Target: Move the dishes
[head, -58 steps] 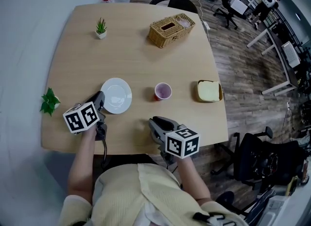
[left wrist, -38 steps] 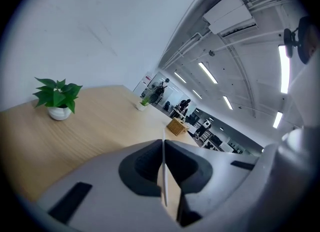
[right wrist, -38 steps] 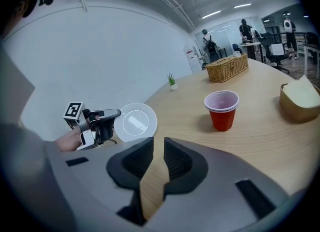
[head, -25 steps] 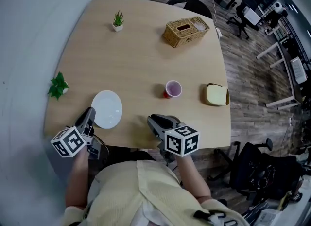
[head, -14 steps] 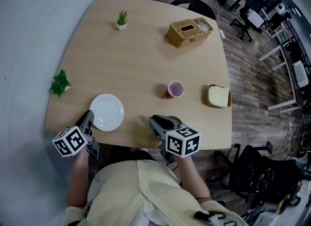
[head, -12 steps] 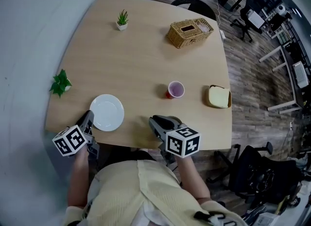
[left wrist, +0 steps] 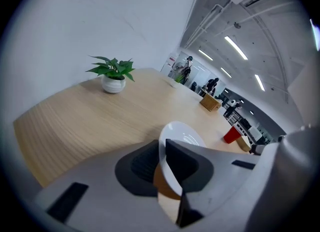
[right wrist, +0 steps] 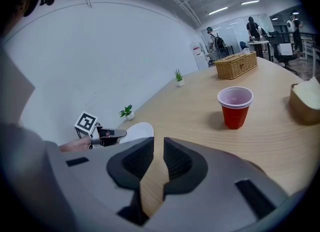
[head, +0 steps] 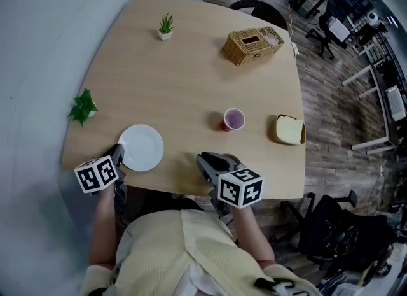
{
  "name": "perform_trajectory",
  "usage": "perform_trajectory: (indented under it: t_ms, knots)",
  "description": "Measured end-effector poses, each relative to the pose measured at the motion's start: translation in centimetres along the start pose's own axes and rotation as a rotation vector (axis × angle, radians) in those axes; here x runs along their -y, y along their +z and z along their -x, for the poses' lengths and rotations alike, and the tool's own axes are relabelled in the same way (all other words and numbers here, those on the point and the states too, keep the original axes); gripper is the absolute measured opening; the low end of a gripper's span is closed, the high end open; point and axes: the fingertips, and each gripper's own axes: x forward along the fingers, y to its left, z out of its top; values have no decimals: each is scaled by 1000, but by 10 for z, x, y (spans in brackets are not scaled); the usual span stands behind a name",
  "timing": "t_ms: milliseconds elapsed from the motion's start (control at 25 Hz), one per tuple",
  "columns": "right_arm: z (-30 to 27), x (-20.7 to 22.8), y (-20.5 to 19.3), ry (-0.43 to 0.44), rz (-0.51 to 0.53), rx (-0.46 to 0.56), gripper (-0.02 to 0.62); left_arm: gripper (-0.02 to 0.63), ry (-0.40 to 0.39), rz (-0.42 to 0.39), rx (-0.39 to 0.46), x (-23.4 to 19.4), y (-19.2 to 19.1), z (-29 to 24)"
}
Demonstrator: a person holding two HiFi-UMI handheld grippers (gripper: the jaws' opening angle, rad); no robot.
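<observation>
Table (head: 191,78) first: pale wood, its near-left corner at 7 o'clock in the head view, and that corner is where the exposure lies. The plate (head: 140,148), white and empty, sits just inside the corner, close to the edge. The left gripper (head: 118,156) reaches it from 8 o'clock with the near rim between its jaws. Its own view shows the pads lying against the thin rim on both sides, though the jaws have just been opening. Whether the plate lies fully flat or the held side is a little raised cannot be told.

Judged risks, in order:

1. If the pads let go while the rim is off the wood, the plate drops and may skid toward the edge.
2. If the gripper draws back before the pads are clear, it would drag the plate over the corner (a thin glazed rim gives little warning of sticking).
3. A pinch on one rim alone invites the plate to swing should it be lifted.

The right gripper (head: 205,160), at 6 o'clock, holds nothing; its jaws stand a narrow slit apart over bare wood. The red cup (head: 233,119) stands at 1 o'clock from it, well apart, and looks light enough to tip if brushed. The small plant (head: 82,105), at 11 o'clock from the plate, stands near the left arm's likely path.
</observation>
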Motion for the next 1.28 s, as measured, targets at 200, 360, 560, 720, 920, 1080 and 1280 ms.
perform_trajectory:
  t_ms: [200,360,560,720,920,1080,1280]
  knots:
    - [0,-3,1,6,-2,6,72,38,47,-84,-36,-5,-2,-3]
    - [-2,-4,0,4,-6,7,71,41,66,-166,-50,-4,-1,-6]
    - [-2,-5,-2,4,-9,5,71,45,108,-257,-72,-4,-4,-9]
    - [-2,-6,-1,9,-9,6,71,49,115,-315,-60,-4,-4,-10]
    - [-4,-6,1,11,-4,7,71,49,163,-398,-10,-4,2,-6]
    - [-6,-7,3,16,8,2,71,49,190,-442,38,-1,13,2]
    - [-6,-9,7,19,23,3,71,48,165,-446,96,15,27,16]
